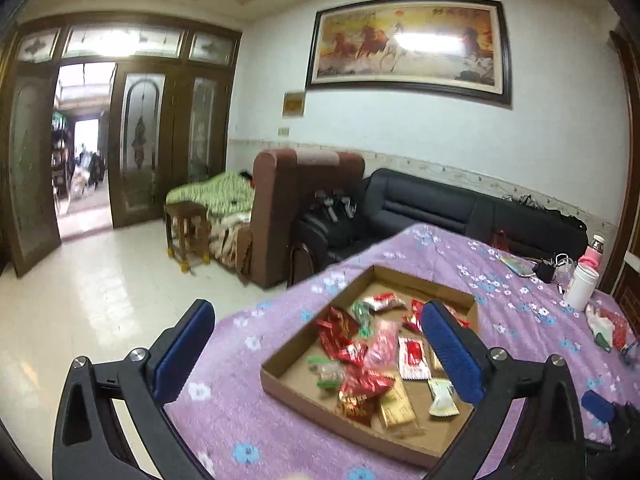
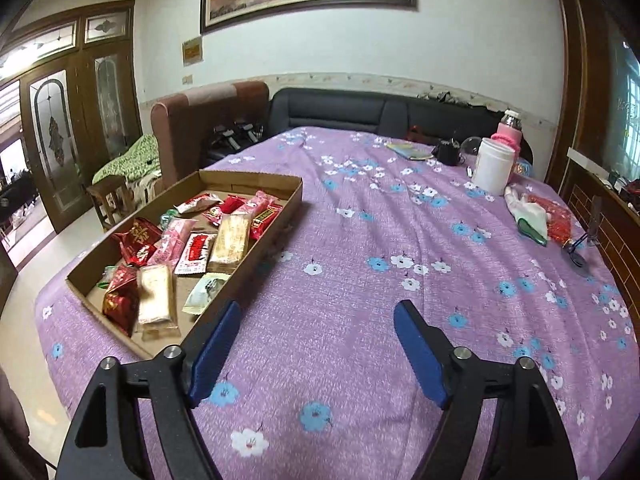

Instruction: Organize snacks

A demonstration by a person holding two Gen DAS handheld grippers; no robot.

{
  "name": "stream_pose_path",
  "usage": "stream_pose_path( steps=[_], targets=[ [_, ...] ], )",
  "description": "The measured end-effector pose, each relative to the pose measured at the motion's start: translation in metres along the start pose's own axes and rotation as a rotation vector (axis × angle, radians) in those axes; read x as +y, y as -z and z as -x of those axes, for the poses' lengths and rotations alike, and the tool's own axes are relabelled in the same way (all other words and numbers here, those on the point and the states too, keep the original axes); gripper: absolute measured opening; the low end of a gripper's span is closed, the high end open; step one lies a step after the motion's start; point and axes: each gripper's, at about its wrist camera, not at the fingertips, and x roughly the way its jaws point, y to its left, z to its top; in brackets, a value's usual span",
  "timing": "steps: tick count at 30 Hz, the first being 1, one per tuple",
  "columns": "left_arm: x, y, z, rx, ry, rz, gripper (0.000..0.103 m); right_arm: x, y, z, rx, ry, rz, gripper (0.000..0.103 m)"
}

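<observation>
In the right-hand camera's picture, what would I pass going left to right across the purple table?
Cardboard tray of snacks → green booklet → black pouch → white jar → red bag.

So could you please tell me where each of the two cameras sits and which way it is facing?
Left wrist: on the left tool, above the table's corner, facing the snack tray, the sofa and the doors; its two open blue fingers show.
Right wrist: on the right tool, low over the purple cloth, facing the far wall, with the tray to the left; its open fingers show.
Shared: tray, cloth, white jar, sofa, horse painting.
</observation>
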Motion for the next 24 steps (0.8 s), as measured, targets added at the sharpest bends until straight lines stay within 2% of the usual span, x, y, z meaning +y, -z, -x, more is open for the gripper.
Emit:
stream_pose_path(
  steps=[2, 4, 8, 13, 18, 24],
  targets=[
    [-0.006, 0.001, -0.014, 0.102, 0.014, -0.032, 0.103, 0.002, 0.004, 0.003, -0.002, -0.012, 0.003, 0.087],
    [-0.013, 0.006, -0.022, 0.159, 0.006, -0.075, 0.103, 0.004, 0.008, 0.004, 0.005, -0.019, 0.013, 0.087],
    [-0.026, 0.018, -0.02, 0.181, 0.001, -0.122, 0.103, 0.004, 0.016, 0.005, 0.019, -0.025, 0.016, 0.087],
    [-0.044, 0.031, -0.017, 0.233, 0.035, -0.178, 0.103, 0.0, 0.021, 0.002, 0.038, -0.026, 0.004, 0.087],
    [-0.049, 0.043, -0.02, 0.297, 0.074, -0.191, 0.103, -0.001, 0.024, -0.001, 0.055, -0.015, -0.002, 0.087],
    [-0.05, 0.052, -0.025, 0.337, 0.09, -0.201, 0.103, 0.003, 0.026, -0.007, 0.08, -0.007, 0.007, 0.087]
  ],
)
